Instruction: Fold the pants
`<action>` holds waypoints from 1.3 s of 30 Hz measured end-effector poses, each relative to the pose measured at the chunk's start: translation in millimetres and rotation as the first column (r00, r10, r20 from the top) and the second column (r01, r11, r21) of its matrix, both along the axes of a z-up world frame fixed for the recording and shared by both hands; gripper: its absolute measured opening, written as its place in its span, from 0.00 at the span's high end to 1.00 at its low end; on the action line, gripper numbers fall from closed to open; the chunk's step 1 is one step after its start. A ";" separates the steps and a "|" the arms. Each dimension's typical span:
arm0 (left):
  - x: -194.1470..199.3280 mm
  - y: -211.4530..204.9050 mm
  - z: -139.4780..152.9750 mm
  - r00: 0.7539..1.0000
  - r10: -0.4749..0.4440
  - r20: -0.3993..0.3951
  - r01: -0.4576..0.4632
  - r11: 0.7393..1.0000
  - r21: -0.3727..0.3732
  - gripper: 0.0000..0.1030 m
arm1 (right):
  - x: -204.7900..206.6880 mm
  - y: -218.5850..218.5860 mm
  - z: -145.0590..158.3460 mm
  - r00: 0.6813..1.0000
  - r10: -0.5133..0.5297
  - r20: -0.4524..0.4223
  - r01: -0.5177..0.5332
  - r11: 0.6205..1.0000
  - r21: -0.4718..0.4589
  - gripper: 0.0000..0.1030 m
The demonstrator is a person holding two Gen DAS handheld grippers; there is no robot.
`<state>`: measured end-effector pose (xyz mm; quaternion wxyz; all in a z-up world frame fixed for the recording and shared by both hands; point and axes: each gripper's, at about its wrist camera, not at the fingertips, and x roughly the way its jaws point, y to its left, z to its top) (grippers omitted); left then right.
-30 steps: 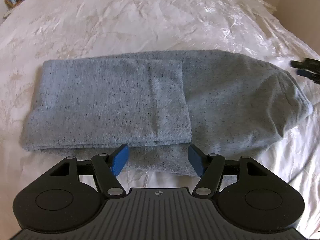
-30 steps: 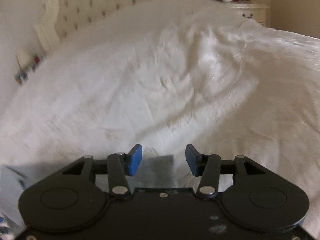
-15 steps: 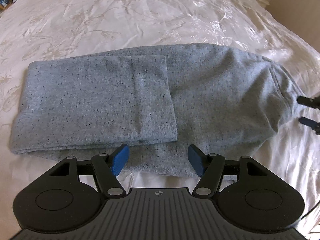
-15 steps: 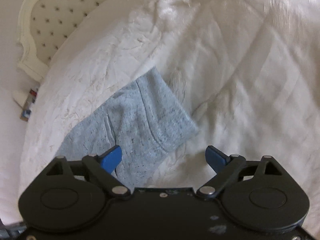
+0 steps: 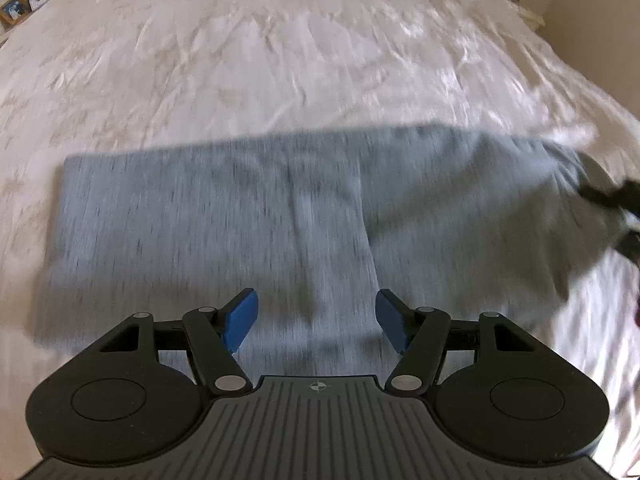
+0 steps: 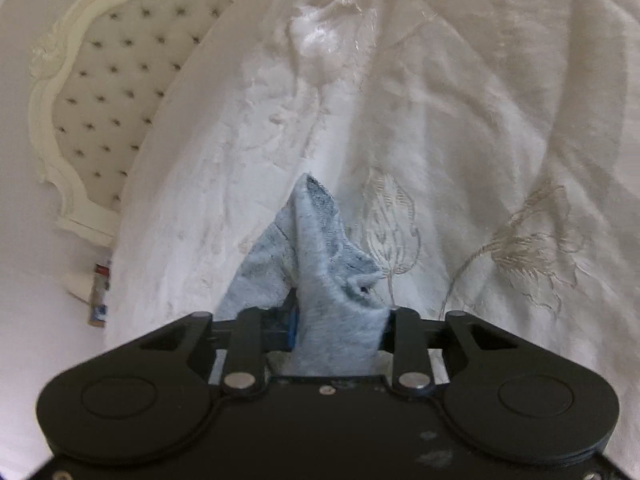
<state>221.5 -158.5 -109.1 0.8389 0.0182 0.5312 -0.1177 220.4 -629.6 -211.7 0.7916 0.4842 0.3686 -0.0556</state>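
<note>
Gripping a bunched corner of the pants [image 6: 332,280], the right claw [image 6: 338,332] has its jaws clenched on grey fabric that peaks up ahead of it, with the bedspread [image 6: 460,120] beyond and the headboard [image 6: 100,104] far off to its left. The left claw [image 5: 316,320] is released, its blue pads wide apart and holding nothing, poised just above the near edge of the pants [image 5: 248,224]. From that claw the pants lie straight ahead, partly folded: a doubled layer reaches left, a single layer runs right toward a dark shape at the frame edge, likely the right claw [image 5: 618,208], though blur makes this uncertain.

My guess is the next fold carries the right end over to the left. Risks as I judge them: the pinch seems to catch only a bunched corner, so lifting may drag one layer and leave the rest behind, giving a crooked fold. The bedspread looks slick, so a sideways pull could slide the whole stack unless the left claw pins it. A fast swing might also flip the doubled layer open.
</note>
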 end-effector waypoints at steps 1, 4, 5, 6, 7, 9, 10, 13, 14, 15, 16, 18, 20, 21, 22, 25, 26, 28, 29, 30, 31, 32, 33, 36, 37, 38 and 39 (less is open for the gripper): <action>7.3 -0.1 -1.1 1.000 0.003 0.013 -0.003 1.000 -0.003 0.39 | -2.8 -0.4 7.0 1.000 0.007 0.003 -0.007 1.000 -0.006 0.75; 31.5 -2.2 -10.6 0.999 0.014 0.051 -0.015 1.000 0.018 0.39 | -9.3 1.7 28.9 0.999 0.032 0.014 -0.032 0.999 -0.036 0.77; 38.2 -3.1 -14.6 0.998 0.016 0.055 -0.017 1.000 0.014 0.39 | -9.8 3.3 36.2 0.999 0.037 0.019 -0.036 0.999 -0.041 0.78; 46.0 -5.7 -20.6 0.999 0.010 0.053 -0.010 1.000 0.007 0.38 | -11.6 5.9 44.6 0.999 0.044 0.024 -0.043 0.998 -0.050 0.78; 52.7 -9.5 -26.4 0.999 -0.004 0.046 0.004 1.000 0.009 0.38 | -9.8 8.5 52.8 0.998 0.052 0.027 -0.051 0.997 -0.063 0.79; 66.7 -17.9 -44.9 0.999 -0.036 0.002 0.036 0.999 0.037 0.36 | -7.6 17.0 68.3 0.997 0.074 0.026 -0.071 0.993 -0.093 0.79; 71.8 -19.7 -52.9 0.999 -0.047 -0.027 0.048 0.998 0.035 0.27 | -6.7 23.5 77.7 0.996 0.087 0.025 -0.083 0.990 -0.115 0.79; 79.6 -24.2 -53.6 0.994 -0.099 -0.054 0.100 0.995 0.020 0.17 | -0.5 45.7 104.7 0.992 0.120 0.035 -0.112 0.979 -0.172 0.79; 79.1 -22.3 -47.5 0.993 -0.108 -0.044 0.108 0.994 0.010 0.18 | -0.8 53.5 112.6 0.991 0.128 0.041 -0.119 0.975 -0.186 0.79; 76.5 -17.2 -40.4 0.994 -0.109 -0.020 0.109 0.994 -0.008 0.18 | 0.4 61.9 121.1 0.990 0.136 0.047 -0.124 0.972 -0.198 0.80; 70.7 -8.8 -30.1 0.995 -0.099 0.020 0.100 0.995 -0.026 0.18 | 1.8 73.3 131.6 0.988 0.144 0.055 -0.130 0.970 -0.208 0.80; 58.8 13.3 -12.2 0.995 -0.071 0.073 0.076 0.994 -0.074 0.18 | 0.5 93.6 149.7 0.984 0.160 0.073 -0.141 0.967 -0.214 0.80; 47.9 41.2 0.1 0.995 -0.034 0.095 0.047 0.989 -0.138 0.18 | 0.3 121.9 170.0 0.977 0.187 0.099 -0.161 0.961 -0.226 0.81; 40.8 59.6 5.4 0.995 -0.012 0.100 0.028 0.985 -0.168 0.18 | 0.4 136.7 178.1 0.973 0.201 0.112 -0.171 0.958 -0.231 0.81; 35.3 74.7 9.7 0.995 0.008 0.102 0.012 0.983 -0.185 0.18 | -0.2 157.0 188.2 0.967 0.219 0.127 -0.186 0.955 -0.230 0.81; 18.4 128.6 20.2 0.993 0.072 0.098 -0.048 0.973 -0.224 0.18 | 4.5 219.3 205.5 0.950 0.275 0.149 -0.239 0.946 -0.220 0.82; 12.9 146.5 21.4 0.991 0.092 0.094 -0.068 0.971 -0.231 0.18 | 7.4 241.5 209.2 0.942 0.297 0.157 -0.260 0.940 -0.219 0.82; 1.5 185.0 22.6 0.988 0.134 0.080 -0.112 0.965 -0.236 0.18 | 14.8 288.5 210.9 0.924 0.342 0.169 -0.304 0.928 -0.216 0.83; -3.9 204.4 22.7 0.985 0.155 0.072 -0.134 0.962 -0.236 0.18 | 20.1 315.5 208.3 0.915 0.366 0.169 -0.330 0.921 -0.208 0.86; -7.5 219.5 23.1 0.983 0.171 0.063 -0.152 0.960 -0.234 0.18 | 24.1 338.4 204.8 0.908 0.384 0.166 -0.351 0.916 -0.193 0.88; -12.4 239.2 23.5 0.981 0.188 0.052 -0.172 0.958 -0.228 0.18 | 30.9 368.9 197.1 0.898 0.408 0.165 -0.379 0.907 -0.181 0.95; -16.3 254.8 22.3 0.978 0.202 0.043 -0.188 0.957 -0.219 0.18 | 36.1 395.1 189.2 0.885 0.436 0.166 -0.406 0.895 -0.184 0.97; -18.8 268.2 21.3 0.976 0.215 0.034 -0.204 0.956 -0.210 0.18 | 40.8 421.1 180.5 0.870 0.470 0.152 -0.439 0.877 -0.195 0.97; -28.3 305.8 17.2 0.967 0.255 0.004 -0.249 0.949 -0.193 0.18 | 49.1 497.8 145.3 0.831 0.547 0.105 -0.518 0.828 -0.215 0.94; -30.9 316.3 16.6 0.964 0.267 -0.004 -0.263 0.946 -0.192 0.18 | 48.2 515.2 138.0 0.819 0.568 0.080 -0.538 0.809 -0.238 0.89; -33.8 324.1 17.5 0.962 0.274 -0.010 -0.271 0.943 -0.194 0.18 | 45.0 527.9 134.4 0.812 0.581 0.057 -0.549 0.793 -0.265 0.89; -35.5 329.8 17.8 0.960 0.278 -0.013 -0.275 0.941 -0.198 0.18 | 40.6 535.4 133.5 0.808 0.587 0.050 -0.553 0.785 -0.277 0.88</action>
